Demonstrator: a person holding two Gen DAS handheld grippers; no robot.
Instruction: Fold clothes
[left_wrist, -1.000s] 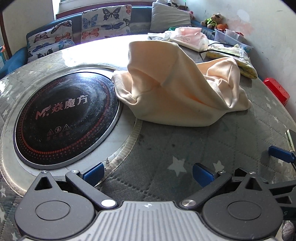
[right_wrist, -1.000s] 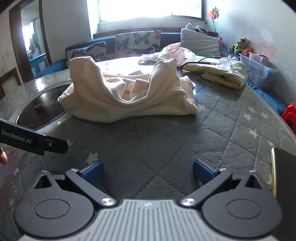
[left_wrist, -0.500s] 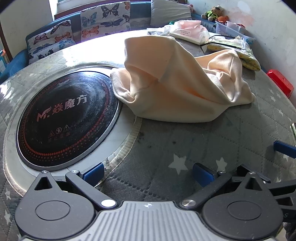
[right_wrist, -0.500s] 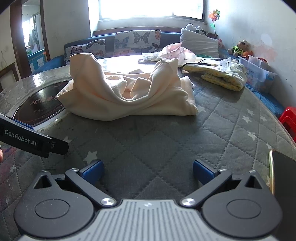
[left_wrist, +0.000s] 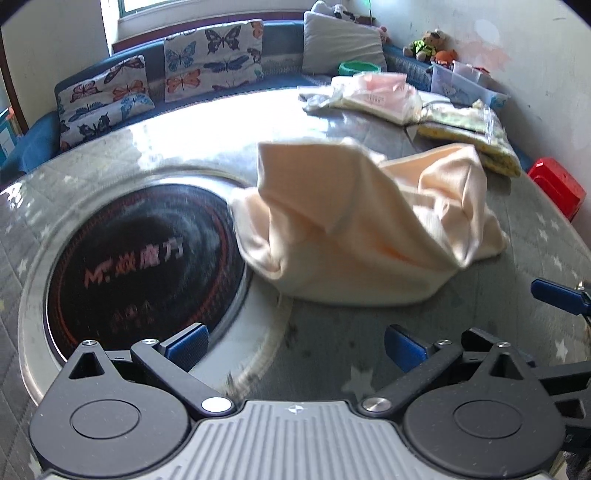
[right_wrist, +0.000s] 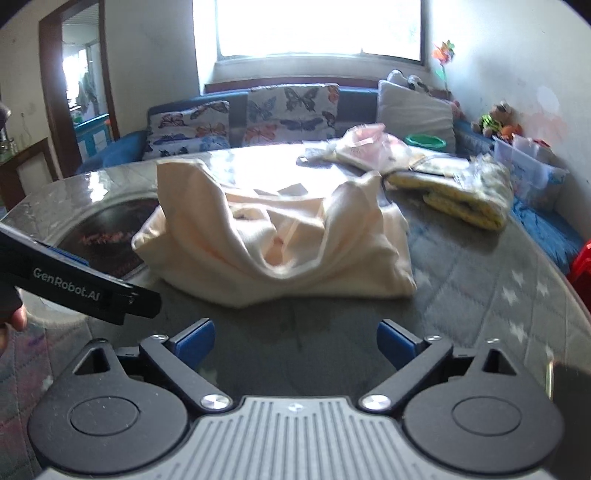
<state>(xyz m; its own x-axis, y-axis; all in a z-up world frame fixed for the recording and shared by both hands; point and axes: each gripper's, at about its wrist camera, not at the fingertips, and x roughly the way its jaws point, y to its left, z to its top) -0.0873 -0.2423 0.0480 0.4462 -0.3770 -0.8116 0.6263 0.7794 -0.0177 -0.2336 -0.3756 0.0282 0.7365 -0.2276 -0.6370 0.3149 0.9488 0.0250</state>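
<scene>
left gripper (left_wrist: 295, 341): jaws spread wide, nothing between the blue pads, hanging over the near edge of the table (left_wrist: 369, 339) where the cooktop ring meets the grey star-print quilted cover. in the right wrist view its black body, marked genrobot.ai, pokes in from the left edge.

black round induction cooktop (left_wrist: 140, 266) sits in the table's left half, red ring and logo on it, blurred in both views.

cream garment (left_wrist: 354, 229) is the task item: crumpled in a heap mid-table, two peaks sticking up, left edge overlapping the cooktop's rim, the rest on the quilted cover. neither gripper touches it; it lies ahead of both.

right gripper (right_wrist: 295, 341): also wide open and empty, low over the quilted cover, garment straight ahead. one blue finger of it (left_wrist: 561, 297) shows at the right edge of the left wrist view.

far right of the table: pink-and-white bagged clothes (right_wrist: 365, 147) and a yellow patterned folded bundle (right_wrist: 465, 199), apart from the cream garment. butterfly cushions (right_wrist: 291, 110) on the blue sofa behind, red stool (left_wrist: 557, 186) beside the table at right.
</scene>
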